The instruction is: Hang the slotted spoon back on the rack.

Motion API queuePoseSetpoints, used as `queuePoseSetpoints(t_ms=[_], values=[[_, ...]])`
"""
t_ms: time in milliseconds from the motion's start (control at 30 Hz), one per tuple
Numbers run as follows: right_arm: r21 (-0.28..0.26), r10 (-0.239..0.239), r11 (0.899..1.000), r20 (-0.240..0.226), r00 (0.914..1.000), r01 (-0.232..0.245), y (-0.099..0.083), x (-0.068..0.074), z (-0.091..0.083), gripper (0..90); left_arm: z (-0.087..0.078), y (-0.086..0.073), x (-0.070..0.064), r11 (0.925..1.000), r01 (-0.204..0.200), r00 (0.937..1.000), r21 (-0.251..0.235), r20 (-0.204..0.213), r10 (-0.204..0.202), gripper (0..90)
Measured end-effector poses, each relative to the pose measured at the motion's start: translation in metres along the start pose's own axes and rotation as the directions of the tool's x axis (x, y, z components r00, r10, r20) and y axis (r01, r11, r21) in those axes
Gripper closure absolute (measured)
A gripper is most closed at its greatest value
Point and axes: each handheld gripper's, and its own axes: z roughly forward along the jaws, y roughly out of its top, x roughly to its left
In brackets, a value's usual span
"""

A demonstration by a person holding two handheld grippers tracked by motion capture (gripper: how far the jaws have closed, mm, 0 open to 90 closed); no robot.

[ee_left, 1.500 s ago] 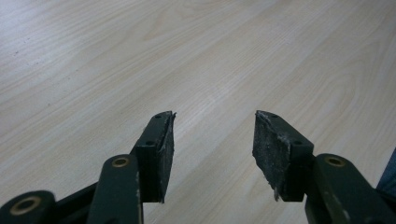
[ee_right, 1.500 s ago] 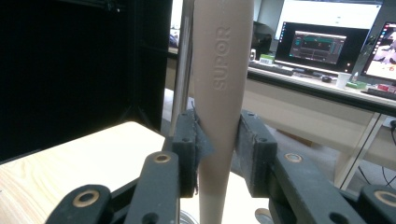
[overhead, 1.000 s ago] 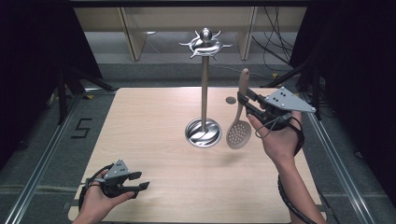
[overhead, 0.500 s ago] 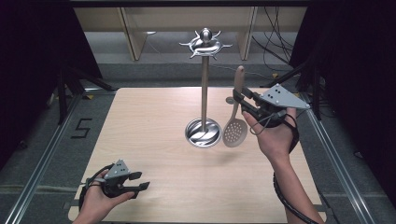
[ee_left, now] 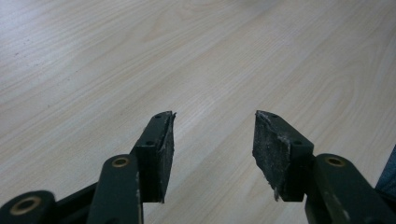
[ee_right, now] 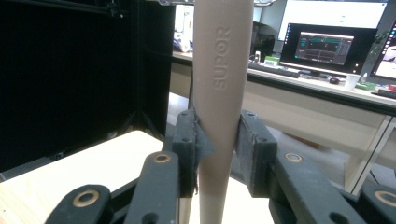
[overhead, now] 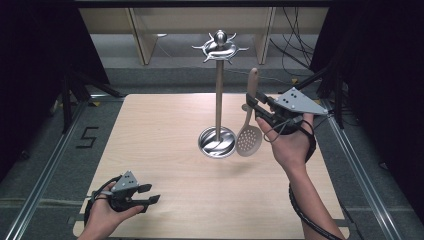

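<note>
A beige slotted spoon (overhead: pixel 248 131) hangs upright in the air, perforated head down, beside the metal utensil stand (overhead: pixel 218 90) with its hooked crown. My right gripper (overhead: pixel 251 108) is shut on the spoon's handle (ee_right: pixel 219 98), which carries raised lettering and rises between the two pads (ee_right: pixel 189 140). The spoon's head sits just right of the stand's round base (overhead: pixel 216 142). At the near left of the wooden table (overhead: pixel 150 130), my left gripper (overhead: pixel 150 194) rests low and open; its pads (ee_left: pixel 161 149) hold nothing, with bare wood between them.
The stand's pole rises tall at the table's middle, close to the spoon. Black frame rails run along both table sides. A desk with lit monitors (ee_right: pixel 327 46) lies beyond the table in the right gripper view.
The right hand has carried the spoon a little left and toward the stand, tilting it more upright. The left gripper has stayed put.
</note>
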Motion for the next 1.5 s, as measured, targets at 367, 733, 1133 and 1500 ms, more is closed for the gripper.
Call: queuePoseSetpoints(t_ms=[367, 733, 1133, 1500], values=[[-0.006, -0.003, 1.000, 0.001, 1.0000, 0.003, 0.002, 0.003, 0.005, 71.0, 0.000, 0.000, 0.000, 1.0000, 0.000, 1.0000, -0.001, -0.001, 0.000, 47.6], [-0.003, -0.001, 1.000, 0.003, 1.0000, 0.001, 0.003, 0.005, 0.010, 71.0, 0.000, 0.000, 0.000, 1.0000, 0.005, 1.0000, -0.006, -0.001, -0.005, 47.6], [0.002, 0.009, 1.000, 0.007, 0.9999, -0.009, 0.003, 0.007, 0.016, 71.0, -0.001, 0.000, 0.001, 0.9998, -0.016, 0.9999, -0.011, 0.000, 0.016, 47.6], [0.002, 0.011, 1.000, 0.006, 0.9999, -0.011, 0.004, 0.009, 0.022, 71.0, -0.001, 0.000, 0.000, 1.0000, -0.003, 1.0000, -0.003, -0.006, 0.003, 47.6]])
